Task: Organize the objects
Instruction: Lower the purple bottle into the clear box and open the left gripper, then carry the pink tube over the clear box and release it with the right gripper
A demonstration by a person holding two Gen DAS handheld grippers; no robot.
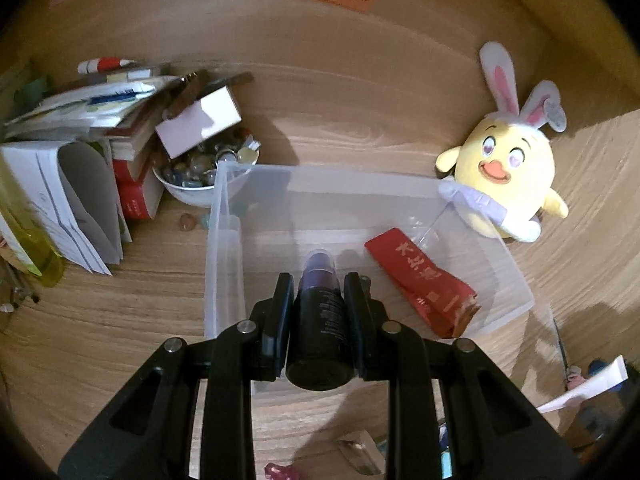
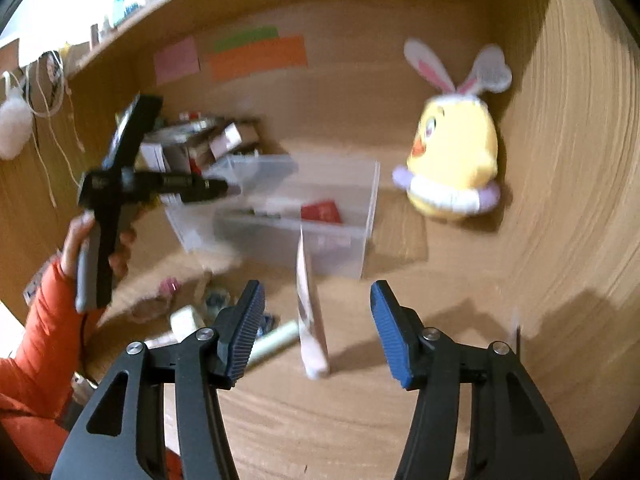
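While your left gripper (image 1: 319, 286) clamps a dark bottle (image 1: 320, 316), your right gripper (image 2: 317, 320) hangs spread wide with nothing in it.

Your left gripper holds the bottle between its 2 fingers, cap pointing forward, above the near part of the clear plastic bin (image 1: 226, 240), which sits on the wooden desk (image 1: 360, 120). A red packet (image 1: 420, 280) lies inside the bin toward its right side. A yellow chick plush (image 1: 508, 168) with rabbit ears sits just beyond the bin's far right corner, and a white bowl of marbles (image 1: 200, 176) touches the far left corner. In the right wrist view, a white tube (image 2: 310, 316) stands on the desk ahead of the open fingers, nearer than the bin.
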